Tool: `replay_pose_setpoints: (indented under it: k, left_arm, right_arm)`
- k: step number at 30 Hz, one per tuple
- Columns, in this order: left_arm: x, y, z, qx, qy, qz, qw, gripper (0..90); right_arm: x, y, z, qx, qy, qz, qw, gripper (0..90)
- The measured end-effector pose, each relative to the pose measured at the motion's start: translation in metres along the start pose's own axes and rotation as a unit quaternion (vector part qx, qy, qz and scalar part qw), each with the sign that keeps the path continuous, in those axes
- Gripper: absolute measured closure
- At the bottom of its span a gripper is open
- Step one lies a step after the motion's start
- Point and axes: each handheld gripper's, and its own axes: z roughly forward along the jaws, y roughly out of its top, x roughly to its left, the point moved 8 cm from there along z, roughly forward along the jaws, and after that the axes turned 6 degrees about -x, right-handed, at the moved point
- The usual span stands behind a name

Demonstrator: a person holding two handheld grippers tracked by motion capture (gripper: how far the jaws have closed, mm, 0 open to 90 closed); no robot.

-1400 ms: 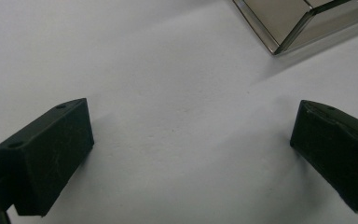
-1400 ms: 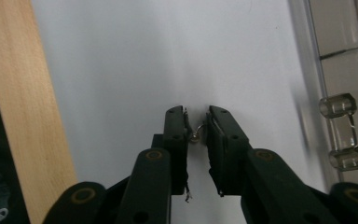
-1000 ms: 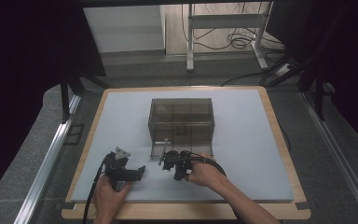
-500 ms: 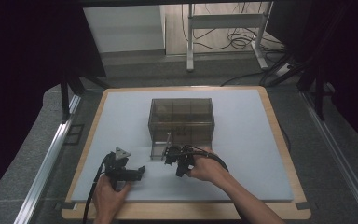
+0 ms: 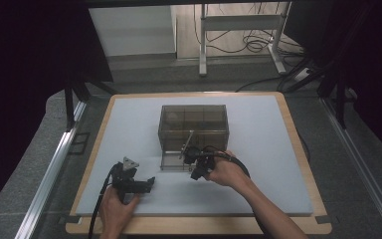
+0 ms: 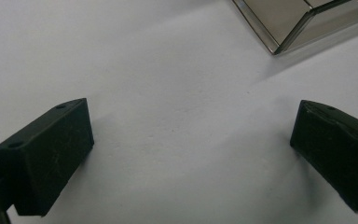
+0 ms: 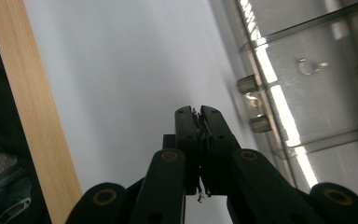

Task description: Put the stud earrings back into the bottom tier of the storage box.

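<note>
Dim workshop floor and black curtains surround a pale wooden board point(image 5: 292, 130) that carries a white foam mat point(image 5: 268, 159), and on the middle of the mat stands a smoky, see-through plastic box with inner compartments point(image 5: 194, 122). At the box's near face the person's right hand holds the right gripper point(image 5: 193, 155). Against the pictures from a second ago, it has crept up and in from the open mat toward that front wall, so it now sits just beside the wall, and I judge the work on the box front to be under way rather than finished. Seen along its own jaws, the right gripper point(image 7: 199, 114) has its fingers pressed together. A few dark frayed wisps show in the seam, so something thin may be pinched there, though the view is too poor to name it. Just ahead of the tips, two short round metal studs point(image 7: 248, 84) stick out of the box point(image 7: 317, 98) wall; the tips are near them but not touching. The left gripper point(image 5: 148, 183) has kept its place on the near left of the mat, well apart from the box, and in its own view the left gripper point(image 6: 191, 154) has its fingers spread wide over bare mat with nothing between them, one corner of the box point(image 6: 289, 21) showing at the top. Closing onto a stud would likely be the next fine move.
</note>
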Motion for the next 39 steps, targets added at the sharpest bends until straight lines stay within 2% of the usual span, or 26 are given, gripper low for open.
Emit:
replay_pose_setpoints:
  k: [6,13,21,26,39]
  left_arm:
    - [0.0,0.0,0.0,0.0,0.0,0.0,1.0,0.0]
    - [0.0,0.0,0.0,0.0,0.0,0.0,1.0,0.0]
    - [0.0,0.0,0.0,0.002,-0.001,0.002,1.0,0.0]
    - [0.0,0.0,0.0,0.002,-0.001,0.003,1.0,0.0]
    - [0.0,0.0,0.0,0.002,-0.001,0.001,1.0,0.0]
  right_arm:
    - [-0.007,0.0,-0.007,-0.021,-0.008,0.014,0.9996,85.0]
    - [-0.02,0.002,-0.015,-0.06,-0.025,0.038,0.9971,85.0]
    - [-0.033,0.002,-0.018,-0.09,-0.043,0.053,0.9937,84.9]
    - [-0.043,0.003,-0.016,-0.107,-0.055,0.063,0.9907,84.8]
    - [-0.059,0.001,0.003,-0.138,-0.064,0.089,0.9843,84.5]
